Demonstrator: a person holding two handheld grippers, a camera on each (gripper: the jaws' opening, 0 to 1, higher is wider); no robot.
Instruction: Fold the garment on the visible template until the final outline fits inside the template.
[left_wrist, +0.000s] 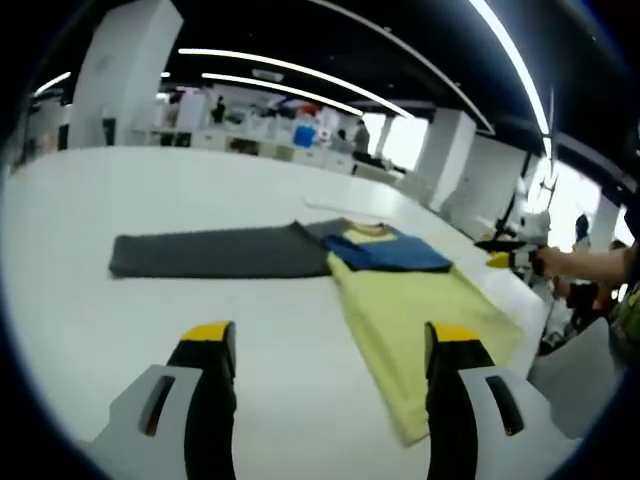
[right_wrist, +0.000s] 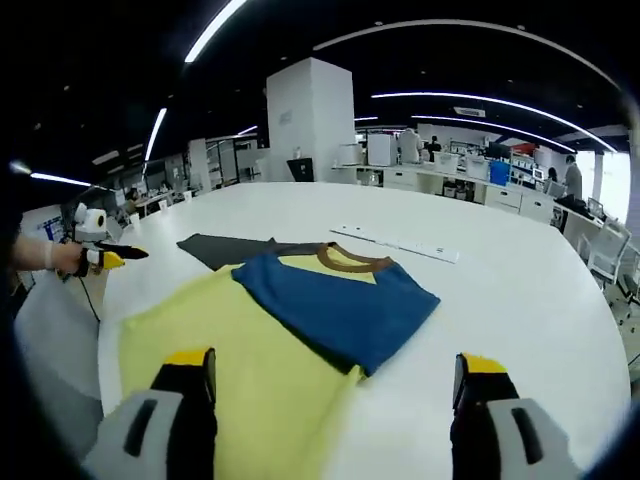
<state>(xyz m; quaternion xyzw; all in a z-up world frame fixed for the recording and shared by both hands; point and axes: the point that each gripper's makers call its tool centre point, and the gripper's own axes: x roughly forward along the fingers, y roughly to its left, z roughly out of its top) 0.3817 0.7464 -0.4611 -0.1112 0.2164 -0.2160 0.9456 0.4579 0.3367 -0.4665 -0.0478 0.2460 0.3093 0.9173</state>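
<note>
A yellow T-shirt (left_wrist: 415, 315) (right_wrist: 215, 350) with a brown collar (right_wrist: 345, 260) lies flat on the white table (left_wrist: 150, 190). One blue sleeve (left_wrist: 395, 252) (right_wrist: 345, 305) is folded across its chest. A dark grey template sheet (left_wrist: 215, 252) (right_wrist: 215, 246) lies beside the shirt, its end tucked under the collar area. My left gripper (left_wrist: 330, 340) hovers open above bare table at the shirt's edge, and appears at the left of the right gripper view (right_wrist: 112, 256). My right gripper (right_wrist: 337, 362) is open over the shirt's lower part, holding nothing, and appears at the right of the left gripper view (left_wrist: 505, 259).
A long white strip (right_wrist: 395, 243) lies on the table beyond the collar. The table's rounded edge (right_wrist: 105, 300) runs close to the shirt's hem side. A person's hand (right_wrist: 50, 255) holds the left gripper there. Desks, pillars and people stand far behind.
</note>
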